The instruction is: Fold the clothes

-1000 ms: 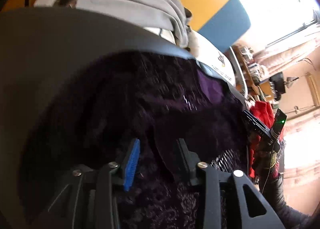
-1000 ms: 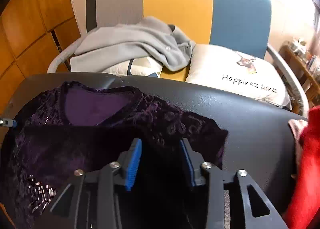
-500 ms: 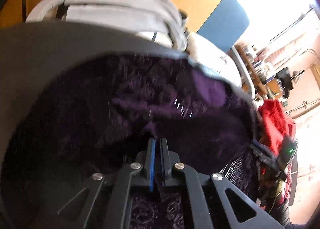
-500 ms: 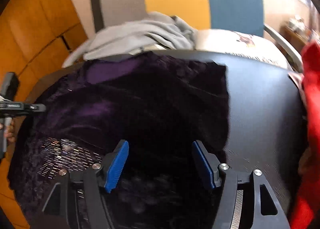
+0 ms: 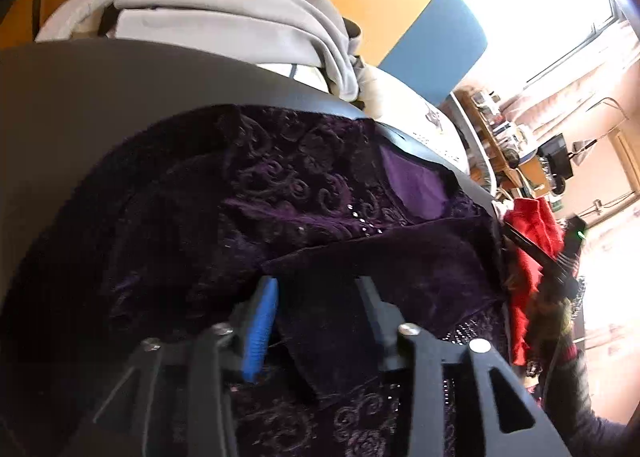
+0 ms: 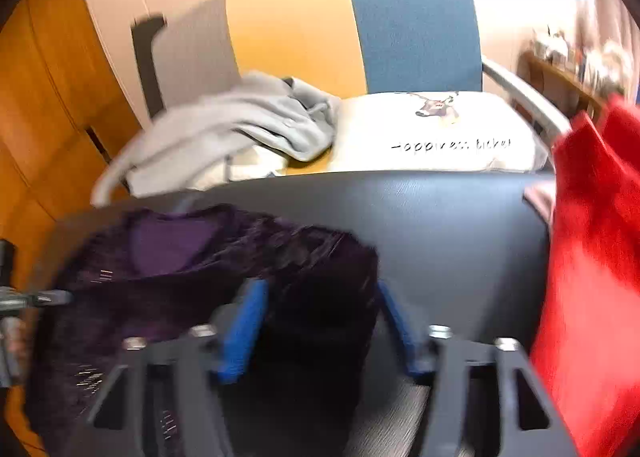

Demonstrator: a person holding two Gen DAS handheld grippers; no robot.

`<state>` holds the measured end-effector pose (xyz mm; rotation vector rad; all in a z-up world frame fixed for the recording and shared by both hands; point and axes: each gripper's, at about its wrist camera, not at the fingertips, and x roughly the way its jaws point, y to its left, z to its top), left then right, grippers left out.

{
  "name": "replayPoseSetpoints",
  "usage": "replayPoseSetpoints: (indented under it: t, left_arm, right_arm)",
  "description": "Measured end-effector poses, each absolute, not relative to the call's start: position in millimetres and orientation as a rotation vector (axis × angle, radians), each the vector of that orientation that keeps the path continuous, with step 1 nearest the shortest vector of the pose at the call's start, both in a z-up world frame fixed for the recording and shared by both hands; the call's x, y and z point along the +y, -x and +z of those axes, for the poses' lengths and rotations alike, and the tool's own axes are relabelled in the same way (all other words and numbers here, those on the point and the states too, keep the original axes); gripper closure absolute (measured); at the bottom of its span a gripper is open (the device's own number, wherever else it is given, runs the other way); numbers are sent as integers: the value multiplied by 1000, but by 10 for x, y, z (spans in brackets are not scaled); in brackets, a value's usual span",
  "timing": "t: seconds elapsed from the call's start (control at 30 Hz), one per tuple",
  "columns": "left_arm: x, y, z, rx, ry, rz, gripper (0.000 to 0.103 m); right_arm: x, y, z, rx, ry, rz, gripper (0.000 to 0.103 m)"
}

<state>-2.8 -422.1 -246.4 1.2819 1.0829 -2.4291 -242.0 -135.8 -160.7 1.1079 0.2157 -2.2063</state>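
Note:
A dark purple velvet top (image 5: 312,193) with swirl pattern and sequins lies on the dark table (image 5: 80,97). Its sleeve is folded across the body. My left gripper (image 5: 316,297) is open just above the folded sleeve. In the right wrist view the same top (image 6: 208,257) lies at the left of the table (image 6: 460,225). My right gripper (image 6: 320,309) is open over the top's right edge, holding nothing. The left gripper's tip (image 6: 48,297) shows at the far left.
A grey hoodie (image 6: 248,125) and a white printed pillow (image 6: 440,137) lie on the chair behind the table. A red garment (image 6: 592,257) lies at the table's right edge. Wooden panels are at the left.
My left gripper, shut on the sleeve half a second ago, has opened and let it go. My right gripper stayed open and pulled back; the view now shows more of the chair.

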Motion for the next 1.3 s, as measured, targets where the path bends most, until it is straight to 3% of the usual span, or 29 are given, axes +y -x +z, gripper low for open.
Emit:
replayPoseSetpoints:
  t: [0.13, 0.2, 0.23, 0.37, 0.47, 0.63, 0.73, 0.77, 0.87, 1.03, 1.13, 1.2, 1.3]
  left_arm:
    - [-4132, 171, -2502, 1012, -1341, -2444, 58]
    - [-4067, 211, -2468, 916, -1357, -2443, 78]
    - [-4041, 224, -2438, 874, -1349, -2452, 103]
    - [-4008, 199, -2181, 868, -1210, -2553, 103]
    - [-4067, 211, -1969, 883, -1088, -2604, 103]
    - [-4231, 386, -2056, 850, -1166, -2513, 103]
    - [-4260, 417, -2204, 909, -1222, -2489, 83]
    - [-4240, 409, -2238, 916, -1226, -2500, 81]
    - [-4188, 366, -2332, 914, -1261, -2523, 71]
    - [-4115, 421, -2390, 913, -1265, -2582, 66]
    - [-4095, 519, -2396, 912, -1273, -2601, 62]
    - [-4050, 600, -2436, 902, -1319, -2598, 61]
    - [-3963, 634, -2483, 851, -1389, -2592, 62]
  right_arm:
    - [-1617, 2612, -1846, 389, -1203, -2206, 61]
    - [-1659, 2648, -1928, 448, -1229, -2199, 81]
    - [-1668, 2635, -1932, 459, -1223, -2192, 94]
    - [-1540, 2547, -1728, 425, -1132, -2235, 95]
    - [-1287, 2684, -1558, 242, -1105, -2316, 96]
    - [-1057, 2896, -1790, 137, -1236, -2367, 95]
    - [-865, 2969, -1947, -13, -1308, -2362, 84]
    - [-849, 2940, -1925, 2, -1292, -2373, 77]
    - [-870, 2794, -1772, 131, -1202, -2417, 73]
    - [-1006, 2523, -1450, 286, -1025, -2401, 38]
    - [-1220, 2431, -1399, 334, -1003, -2246, 33]
    - [-1403, 2400, -1437, 380, -1017, -2143, 22]
    - [-1729, 2394, -1601, 524, -1060, -2014, 16]
